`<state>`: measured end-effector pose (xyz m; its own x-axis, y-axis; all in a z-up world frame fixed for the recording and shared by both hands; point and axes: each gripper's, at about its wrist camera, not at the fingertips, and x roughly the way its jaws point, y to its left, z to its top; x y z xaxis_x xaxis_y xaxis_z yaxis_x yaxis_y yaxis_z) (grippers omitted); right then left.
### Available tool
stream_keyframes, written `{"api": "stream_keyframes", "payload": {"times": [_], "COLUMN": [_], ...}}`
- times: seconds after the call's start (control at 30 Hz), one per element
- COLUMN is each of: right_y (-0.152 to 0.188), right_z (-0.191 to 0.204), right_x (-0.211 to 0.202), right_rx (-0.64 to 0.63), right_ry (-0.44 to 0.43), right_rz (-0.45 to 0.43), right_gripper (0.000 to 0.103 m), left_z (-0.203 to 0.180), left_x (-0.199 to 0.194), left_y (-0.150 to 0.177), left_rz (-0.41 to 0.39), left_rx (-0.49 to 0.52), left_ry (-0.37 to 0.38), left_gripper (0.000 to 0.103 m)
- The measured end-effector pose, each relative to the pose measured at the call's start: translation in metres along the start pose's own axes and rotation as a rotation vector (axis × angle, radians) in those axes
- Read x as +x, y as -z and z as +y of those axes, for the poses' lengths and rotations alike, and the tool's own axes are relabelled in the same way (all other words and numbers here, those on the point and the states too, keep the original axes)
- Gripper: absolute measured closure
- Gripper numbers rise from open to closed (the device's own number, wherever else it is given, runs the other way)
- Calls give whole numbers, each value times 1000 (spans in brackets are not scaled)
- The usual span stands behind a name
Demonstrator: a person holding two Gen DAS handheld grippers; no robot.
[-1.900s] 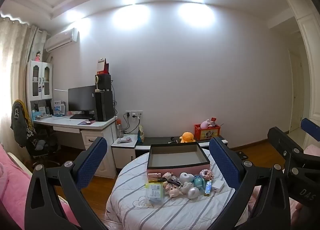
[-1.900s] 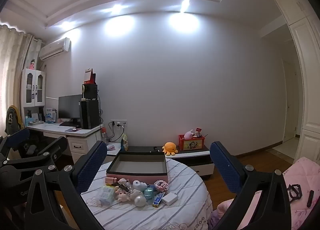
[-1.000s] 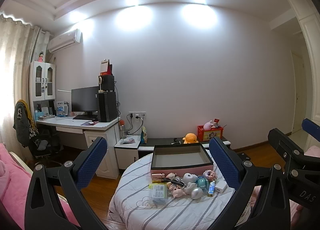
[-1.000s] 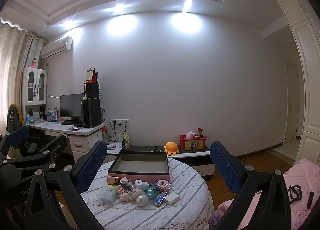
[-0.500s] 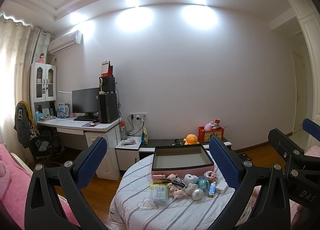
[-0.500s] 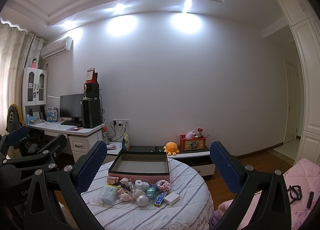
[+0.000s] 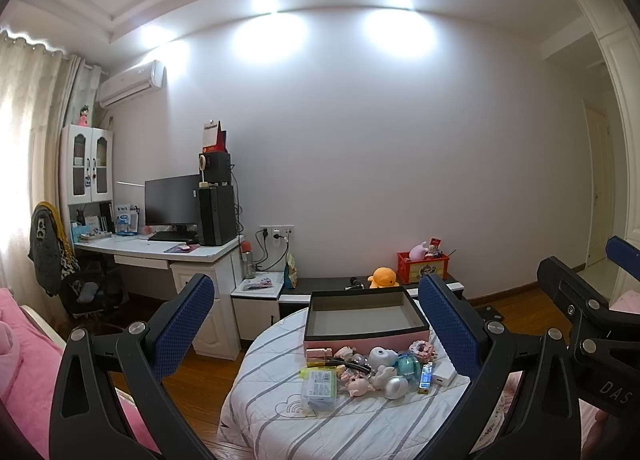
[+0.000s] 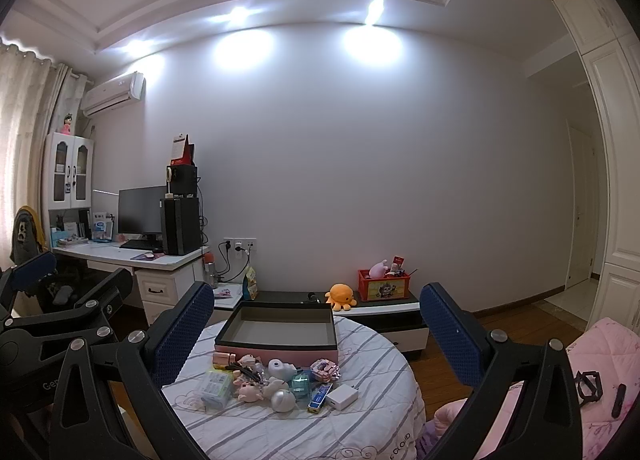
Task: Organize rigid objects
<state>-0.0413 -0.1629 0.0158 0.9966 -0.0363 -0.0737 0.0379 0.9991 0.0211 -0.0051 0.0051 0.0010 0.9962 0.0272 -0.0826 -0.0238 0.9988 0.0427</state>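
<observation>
My left gripper (image 7: 316,324) and right gripper (image 8: 316,328) both gape, empty, well back. Pink-sided box (image 8: 276,334) bare inside; trinket pile (image 8: 272,380) just before it. By my reckoning, nothing sorted yet.

White desk (image 7: 160,250) against pale wall (image 7: 400,160), wooden floor (image 7: 516,304).
</observation>
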Motion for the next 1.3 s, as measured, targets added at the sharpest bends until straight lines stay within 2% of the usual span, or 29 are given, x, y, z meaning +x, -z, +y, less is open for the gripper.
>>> {"api": "stream_keyframes", "payload": {"times": [1.3], "right_y": [5], "right_z": [-3], "right_x": [7], "right_rx": [-7], "right_ry": [7], "right_rz": [17], "right_gripper": [0], "left_z": [1], "left_x": [1], "left_y": [-1], "left_rz": [3], "left_rx": [9], "left_ry": [-6], "left_gripper": [0]}}
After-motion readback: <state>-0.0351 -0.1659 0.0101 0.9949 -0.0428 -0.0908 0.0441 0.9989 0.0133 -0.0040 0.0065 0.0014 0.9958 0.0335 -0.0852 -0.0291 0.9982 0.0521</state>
